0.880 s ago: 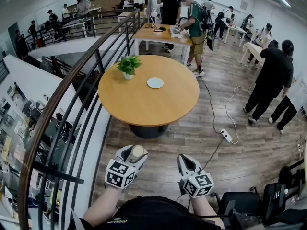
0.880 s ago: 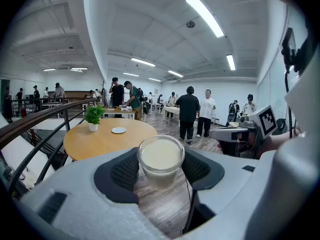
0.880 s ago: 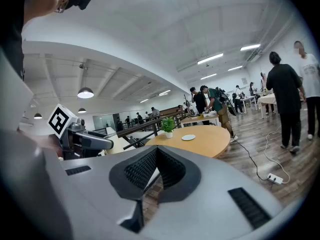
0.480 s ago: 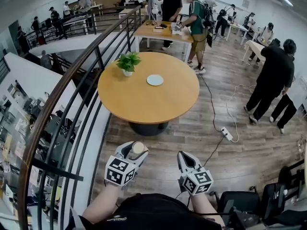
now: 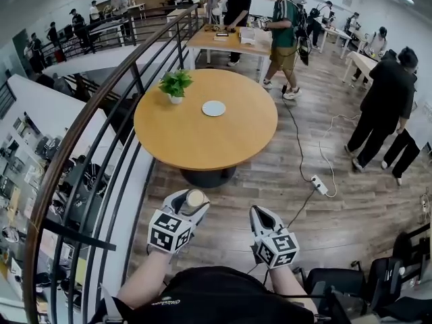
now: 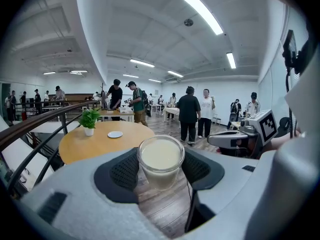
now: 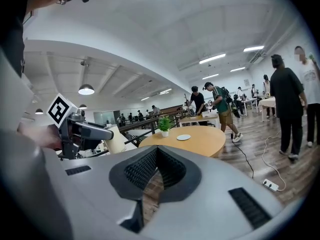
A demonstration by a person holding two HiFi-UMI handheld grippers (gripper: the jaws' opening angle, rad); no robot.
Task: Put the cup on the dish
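A clear cup (image 6: 161, 160) with a pale cream filling stands upright between the dark pads of my left gripper (image 6: 161, 170), which is shut on its sides. In the head view that cup (image 5: 196, 197) shows at the tip of the left gripper (image 5: 190, 204), low in the picture and over the wooden floor. The small white dish (image 5: 214, 108) lies near the far middle of the round wooden table (image 5: 202, 144), well ahead of both grippers. My right gripper (image 5: 259, 215) is beside the left one, shut with nothing in it; its pads (image 7: 167, 165) meet at the tips.
A potted plant (image 5: 175, 84) stands on the table left of the dish. A curved black railing (image 5: 101, 137) runs along the left. A power strip (image 5: 318, 185) and its cable lie on the floor to the right. Several people (image 5: 381, 110) stand around further tables behind.
The table and dish have shifted a little left and nearer in the head view. Both grippers keep their places low in the picture, the cup still held. People at the back have moved.
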